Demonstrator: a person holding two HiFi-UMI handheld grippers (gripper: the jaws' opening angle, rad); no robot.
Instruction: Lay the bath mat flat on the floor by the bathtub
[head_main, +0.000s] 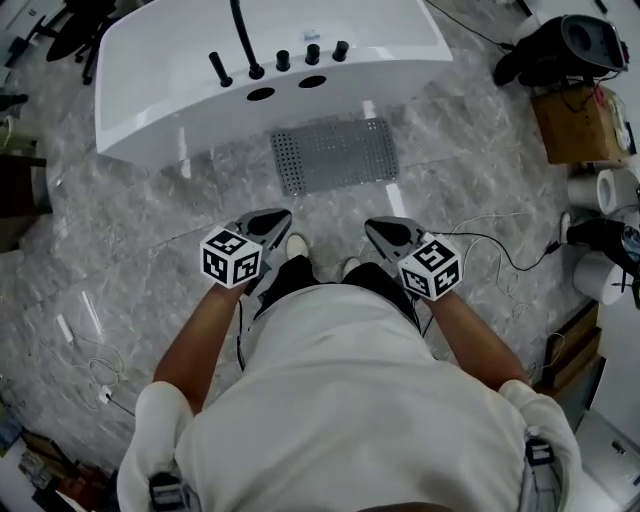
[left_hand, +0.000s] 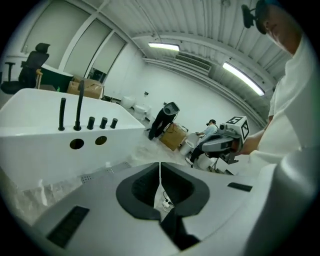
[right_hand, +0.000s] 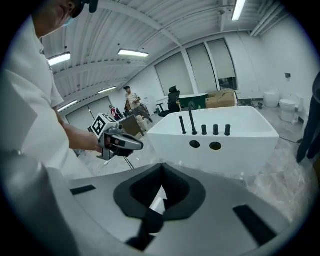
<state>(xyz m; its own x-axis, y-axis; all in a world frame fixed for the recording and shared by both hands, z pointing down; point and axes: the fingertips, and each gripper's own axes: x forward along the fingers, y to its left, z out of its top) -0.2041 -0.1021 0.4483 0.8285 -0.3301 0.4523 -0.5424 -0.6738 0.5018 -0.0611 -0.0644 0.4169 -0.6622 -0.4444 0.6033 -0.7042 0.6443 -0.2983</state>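
The grey perforated bath mat (head_main: 335, 155) lies flat on the marble floor right in front of the white bathtub (head_main: 150, 70). A thin strip of the mat (left_hand: 92, 175) shows past my left jaws. My left gripper (head_main: 274, 217) and right gripper (head_main: 381, 226) hang close to the person's waist, a short way back from the mat's near edge. Both are shut and hold nothing. The left gripper view has the left gripper (left_hand: 160, 167) with its jaws pressed together, and the right gripper view has the right gripper (right_hand: 161, 169) the same.
Black taps (head_main: 283, 60) stand on the tub's near rim. A cardboard box (head_main: 580, 122), a black machine (head_main: 570, 45), white rolls (head_main: 600, 190) and cables (head_main: 490, 250) crowd the right side. The person's shoes (head_main: 297, 245) stand just behind the mat.
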